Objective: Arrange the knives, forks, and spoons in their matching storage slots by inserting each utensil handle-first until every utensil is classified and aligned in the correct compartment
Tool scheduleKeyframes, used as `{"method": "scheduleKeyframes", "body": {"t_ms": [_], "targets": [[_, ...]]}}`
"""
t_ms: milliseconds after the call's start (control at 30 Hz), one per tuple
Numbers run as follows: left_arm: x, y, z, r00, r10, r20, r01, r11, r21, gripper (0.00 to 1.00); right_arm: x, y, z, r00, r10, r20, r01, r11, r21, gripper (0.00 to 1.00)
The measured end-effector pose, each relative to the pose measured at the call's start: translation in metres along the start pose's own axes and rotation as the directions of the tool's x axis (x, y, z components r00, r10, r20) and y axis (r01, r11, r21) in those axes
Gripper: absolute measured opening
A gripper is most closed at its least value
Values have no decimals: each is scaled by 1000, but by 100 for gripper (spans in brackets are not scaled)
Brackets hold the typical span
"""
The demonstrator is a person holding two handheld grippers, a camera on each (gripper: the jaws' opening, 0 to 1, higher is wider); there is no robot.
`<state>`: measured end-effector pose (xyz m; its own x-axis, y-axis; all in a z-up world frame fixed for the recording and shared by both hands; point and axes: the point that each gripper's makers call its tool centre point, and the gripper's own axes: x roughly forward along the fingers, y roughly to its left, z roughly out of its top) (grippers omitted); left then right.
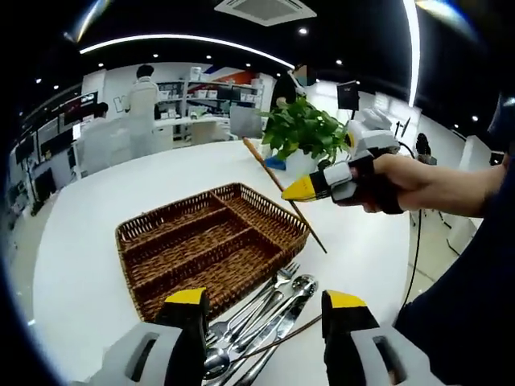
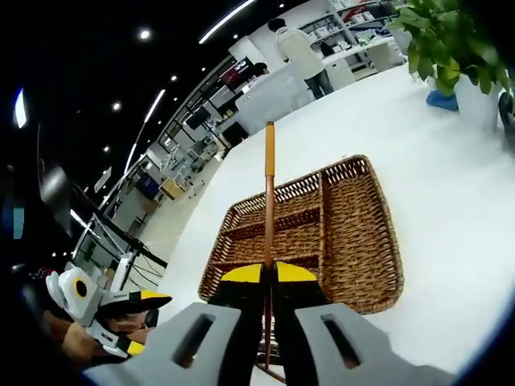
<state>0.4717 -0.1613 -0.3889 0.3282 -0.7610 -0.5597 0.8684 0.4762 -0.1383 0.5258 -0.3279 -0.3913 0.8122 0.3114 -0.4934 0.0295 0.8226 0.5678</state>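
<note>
Yellow-tipped, the right gripper [image 2: 269, 273] is clamped on a wooden chopstick [image 2: 269, 201], held above the white table [image 2: 451, 201] with its long axis pointing across the empty wicker tray [image 2: 362, 241]. Just ahead of the left gripper [image 1: 265, 310], whose jaws stand apart, lie forks and spoons [image 1: 265, 310] beside the tray's near edge. No writing is readable.

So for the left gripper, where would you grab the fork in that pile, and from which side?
Probably the fork near its tines, the end lying free beside the basket. Its handle runs down into the pile of spoons, between the left gripper's open jaws. Come from above, jaws across the neck. The right gripper is busy, shut on a chopstick.
</note>
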Motion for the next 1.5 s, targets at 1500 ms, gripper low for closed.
{"method": "scheduleKeyframes", "body": {"t_ms": [1500], "targets": [[-22, 16, -16, 999, 45, 14, -44, 999, -12, 95, 90, -90, -14, 947, -237, -218, 214, 969, -124, 1]]}}
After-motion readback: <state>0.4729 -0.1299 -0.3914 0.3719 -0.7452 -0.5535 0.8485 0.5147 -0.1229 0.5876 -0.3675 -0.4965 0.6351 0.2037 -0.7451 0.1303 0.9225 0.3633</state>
